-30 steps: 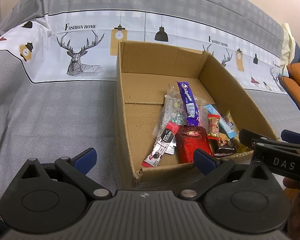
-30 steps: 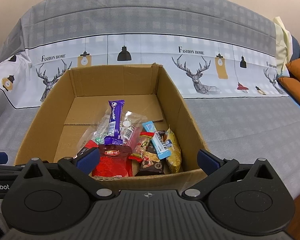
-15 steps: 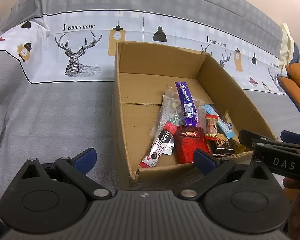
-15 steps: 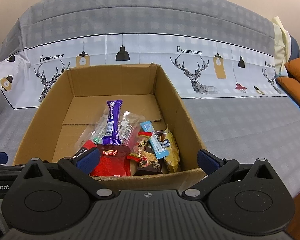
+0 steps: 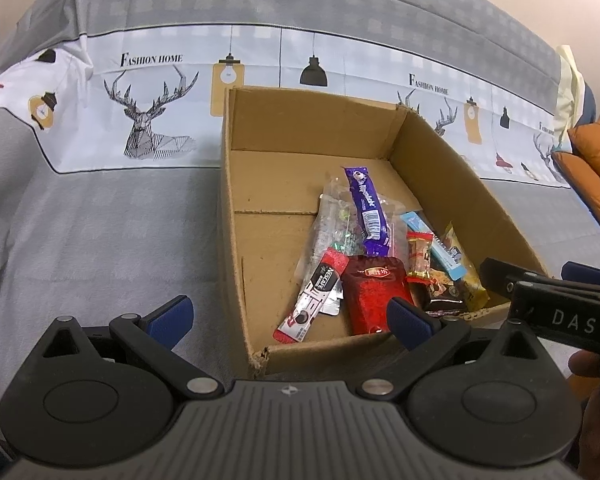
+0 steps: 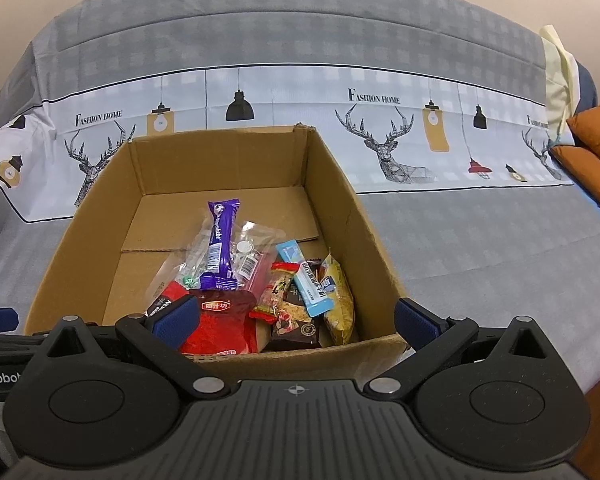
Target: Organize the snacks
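An open cardboard box [image 5: 236, 200] [image 6: 372, 240] stands on a grey sofa seat. Inside lie several snacks: a purple bar [image 5: 366, 208] [image 6: 220, 248], a red pouch [image 5: 374, 296] [image 6: 224, 328], a red-and-black Nescafe stick [image 5: 312, 296], a blue bar [image 6: 306, 284], a yellow packet [image 6: 338, 300] and clear bags [image 5: 332, 220]. My left gripper [image 5: 288, 316] is open and empty at the box's near left corner. My right gripper [image 6: 296, 318] is open and empty above the box's near wall. The right gripper also shows in the left wrist view [image 5: 548, 300].
The sofa cover [image 6: 480, 240] is grey with a white band of deer and lamp prints behind the box. An orange cushion [image 6: 596, 160] lies at the far right. Bare seat lies to the left [image 5: 80, 240] and right of the box.
Both grippers have drifted slightly; the box sits a little further left in the left wrist view. Both stay open and empty. The snacks have not moved.
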